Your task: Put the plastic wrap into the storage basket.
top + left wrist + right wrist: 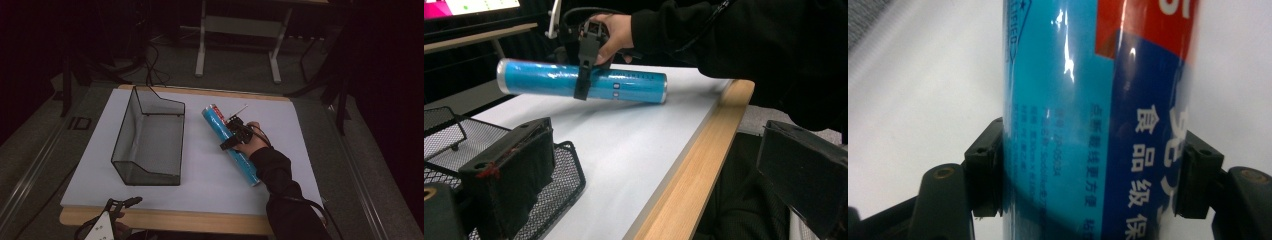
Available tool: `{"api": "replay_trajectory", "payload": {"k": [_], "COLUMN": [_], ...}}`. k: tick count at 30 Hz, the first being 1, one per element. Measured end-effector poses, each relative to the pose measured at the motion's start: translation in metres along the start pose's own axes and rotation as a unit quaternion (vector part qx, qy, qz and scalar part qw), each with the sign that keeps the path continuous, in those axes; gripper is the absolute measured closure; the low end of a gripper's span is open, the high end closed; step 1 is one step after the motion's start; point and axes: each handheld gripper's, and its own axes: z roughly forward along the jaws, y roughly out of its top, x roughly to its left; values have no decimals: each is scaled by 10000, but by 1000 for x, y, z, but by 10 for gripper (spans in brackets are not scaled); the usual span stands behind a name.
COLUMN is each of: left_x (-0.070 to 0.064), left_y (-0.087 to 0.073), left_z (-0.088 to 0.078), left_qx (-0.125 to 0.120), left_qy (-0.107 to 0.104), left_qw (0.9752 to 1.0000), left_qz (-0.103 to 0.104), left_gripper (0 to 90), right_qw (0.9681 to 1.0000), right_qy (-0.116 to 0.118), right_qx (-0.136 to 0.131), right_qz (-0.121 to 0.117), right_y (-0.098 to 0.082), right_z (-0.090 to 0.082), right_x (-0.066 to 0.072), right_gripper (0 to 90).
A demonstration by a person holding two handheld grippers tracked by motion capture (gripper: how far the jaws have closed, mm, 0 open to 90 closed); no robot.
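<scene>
A long blue roll [216,122] with a red and dark blue label lies diagonally on the white tabletop, right of a black wire mesh basket [150,137]. My right gripper [231,140] is shut across the roll's middle. In the right gripper view both pads press on the sides of the roll [1068,100], with the right gripper [1090,172] straddling it. In the left gripper view the roll [629,85] hangs a little above the table with a shadow under it, held by the right gripper [585,70]. My left gripper [126,202] rests at the table's front left edge, and its jaws stand wide apart with nothing between them [659,160].
The basket's [561,192] near corner is close to the left gripper. A wooden strip [190,220] runs along the front of the white table surface [210,180]. A desk frame [235,40] stands on the floor beyond the table. A person's dark sleeve [285,200] comes in at the lower right.
</scene>
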Motion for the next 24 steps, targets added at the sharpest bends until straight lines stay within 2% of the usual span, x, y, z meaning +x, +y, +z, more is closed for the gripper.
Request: {"api": "replay_trajectory", "payload": {"k": [6,9,12,13,14,16,19,21,24], "left_x": [0,0,0,-1,-1,0,-1,-1,-1], "left_y": [0,0,0,0,0,0,0,0,0], "left_z": [0,0,0,0,0,0,0,0,0], "left_qx": [2,1,-1,-4,-18,-19,-25,-28,-37], "left_qy": [-2,-6,-9,-2,9,11,11,11,13], "left_qw": [10000,10000,10000,10000,10000,10000,10000,10000,10000], "left_qz": [8,4,3,8,14,17,21,24,24], "left_gripper": [27,27,27,27,27,27,27,27,27], "right_qw": [9986,9975,9968,9966,9960,9960,9942,9939,9917], "right_qy": [-211,-169,-167,-157,-46,-15,33,86,180], "right_qx": [-470,-680,-767,-795,-886,-894,-1077,-1102,-1271], "right_qz": [-83,-88,-129,-135,-86,-84,-37,-15,14], "right_y": [8,11,14,16,21,23,31,33,41], "right_z": [-18,-29,-35,-38,-45,-47,-56,-58,-65], "right_x": [9,14,19,21,26,27,35,37,46], "right_gripper": [316,316,316,316,316,316,316,316,316]}}
